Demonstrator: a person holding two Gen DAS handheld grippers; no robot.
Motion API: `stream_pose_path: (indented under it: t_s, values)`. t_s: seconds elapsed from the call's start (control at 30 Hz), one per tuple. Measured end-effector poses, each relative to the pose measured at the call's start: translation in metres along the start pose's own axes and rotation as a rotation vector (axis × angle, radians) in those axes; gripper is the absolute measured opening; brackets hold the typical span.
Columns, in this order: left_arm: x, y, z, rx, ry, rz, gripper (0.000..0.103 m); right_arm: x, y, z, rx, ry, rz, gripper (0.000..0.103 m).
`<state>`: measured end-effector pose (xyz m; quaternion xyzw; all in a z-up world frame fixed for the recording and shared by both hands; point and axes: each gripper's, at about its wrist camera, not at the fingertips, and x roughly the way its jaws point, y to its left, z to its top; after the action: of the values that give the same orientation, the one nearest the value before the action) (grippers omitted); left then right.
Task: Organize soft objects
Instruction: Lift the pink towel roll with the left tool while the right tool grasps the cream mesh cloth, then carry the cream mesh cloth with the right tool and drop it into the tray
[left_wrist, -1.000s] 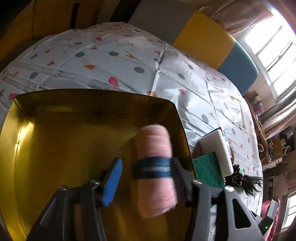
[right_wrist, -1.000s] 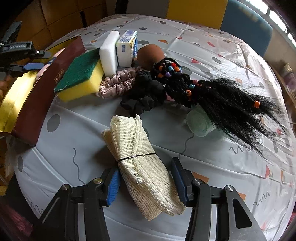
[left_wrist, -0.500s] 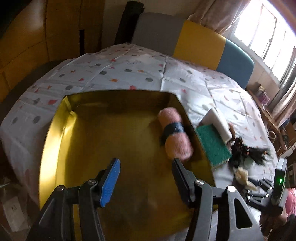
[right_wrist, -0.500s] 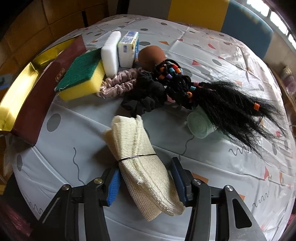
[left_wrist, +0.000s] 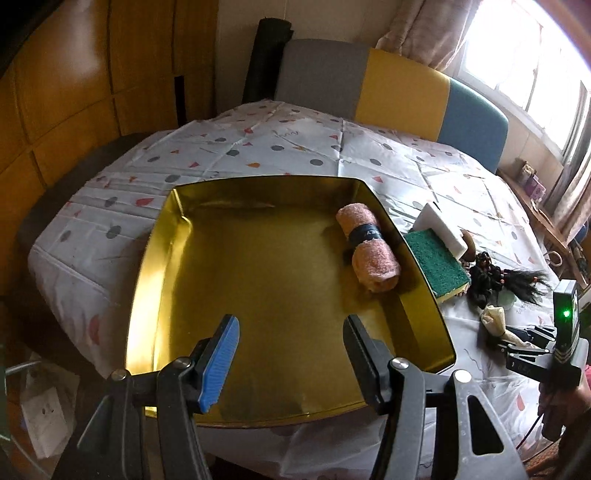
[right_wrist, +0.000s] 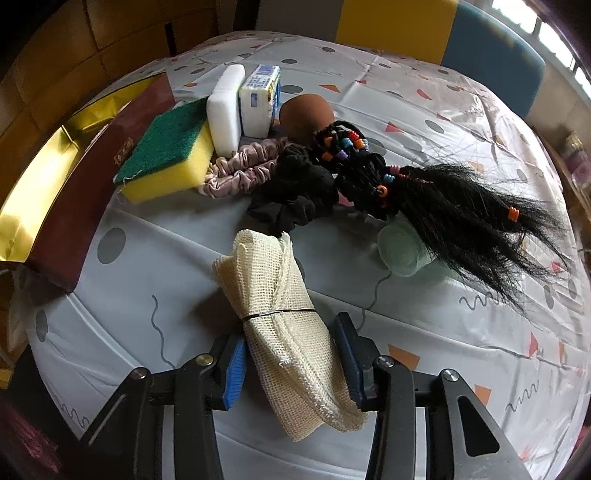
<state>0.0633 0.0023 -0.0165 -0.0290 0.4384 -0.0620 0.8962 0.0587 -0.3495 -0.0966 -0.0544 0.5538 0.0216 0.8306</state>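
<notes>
right gripper (right_wrist: 291, 363) closing round mesh cloth roll (right_wrist: 284, 317) (fingers (right_wrist: 234, 363) flanking it)

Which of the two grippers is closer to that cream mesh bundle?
Right. The right gripper straddles the mesh bundle, jaws closing around it. The left gripper hangs open over the gold tray, well away.

My counter (left_wrist: 258, 147) wears a white cloth with grey dots and orange triangles. The tray (left_wrist: 159, 258) shines gold, holding a pink roll (left_wrist: 373, 254) banded in black. My sponge (right_wrist: 166, 158) is green over yellow, the mesh bundle (right_wrist: 284, 317) cream, and the hairpiece (right_wrist: 443, 206) black with coloured beads.
</notes>
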Motion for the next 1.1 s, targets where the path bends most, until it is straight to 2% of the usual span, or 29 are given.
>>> stream_pose_path:
  t_s: [0.33,0.73,0.87,1.1]
  values:
    - [-0.004,0.01,-0.009,-0.014,0.01,-0.027,0.062,-0.001,0.004,-0.001,0.05,0.009,-0.04,0.044]
    - [-0.01,0.02,-0.012,-0.022,0.002,-0.025,0.062,-0.007,0.018,-0.007,0.07,0.0,-0.095,0.043]
    - [-0.009,0.022,-0.014,-0.027,0.004,-0.02,0.062,-0.015,0.021,-0.008,0.097,-0.007,-0.08,0.042]
    - [-0.006,0.025,-0.017,-0.034,0.014,-0.024,0.062,-0.041,0.032,-0.003,0.131,-0.084,-0.018,0.042]
